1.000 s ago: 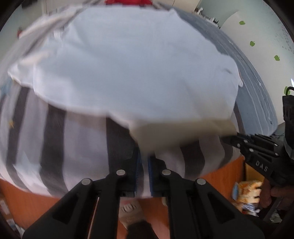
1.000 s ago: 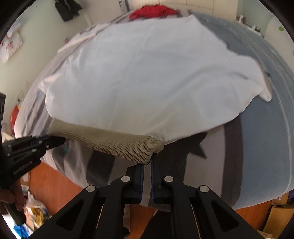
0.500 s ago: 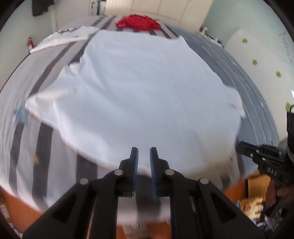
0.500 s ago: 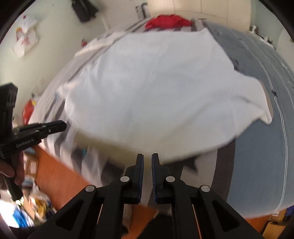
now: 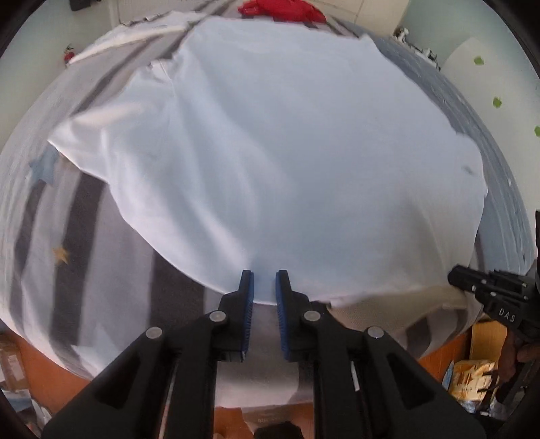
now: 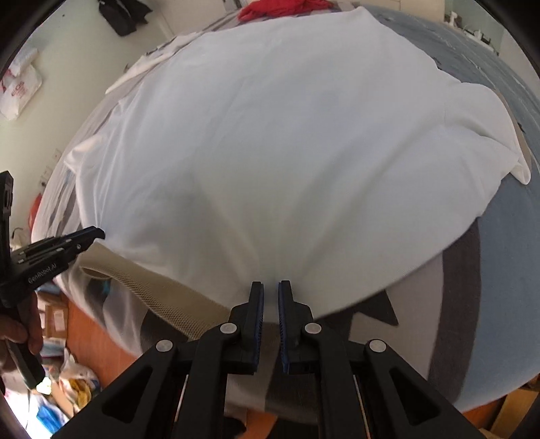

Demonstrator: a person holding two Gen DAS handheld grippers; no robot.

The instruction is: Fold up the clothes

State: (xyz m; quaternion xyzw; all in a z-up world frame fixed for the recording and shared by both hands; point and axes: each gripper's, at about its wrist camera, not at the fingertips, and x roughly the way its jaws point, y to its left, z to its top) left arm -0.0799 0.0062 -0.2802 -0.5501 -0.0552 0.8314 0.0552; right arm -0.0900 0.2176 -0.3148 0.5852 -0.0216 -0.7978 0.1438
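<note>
On the bed (image 5: 84, 216), a white T-shirt (image 5: 287, 162) lies spread flat over the grey-and-white striped cover, taking up most of both wrist views. Far-left edge of bed in left view: blue star and a small yellow star print on the cover, beside the shirt's left sleeve. Second white garment (image 5: 135, 33) sits at the far-left corner, red garment (image 5: 280, 10) at the far end, both apart from the shirt.

Left tool (image 5: 264, 290): blue pads nearly closed, only a narrow slit between them, near hem of the shirt running into that slit. Whether the pads actually pinch the cloth: can't tell from this view. In the right view the left tool (image 6: 96, 233) comes in from the left edge, tip at the shirt's lower-left corner, a hand (image 6: 20, 334) on its grip.

Beige mesh lining (image 6: 162, 293) shows under the hem between the two tools.

Right tool (image 6: 271, 297): pads also nearly shut, hem creases converge into the gap, cloth looks bunched there; firm grip not confirmable. Left view shows the right tool (image 5: 454, 278) at the shirt's lower-right corner.

Right of the shirt: plain blue-grey part of the cover. Orange floor and clutter below bed edge.
</note>
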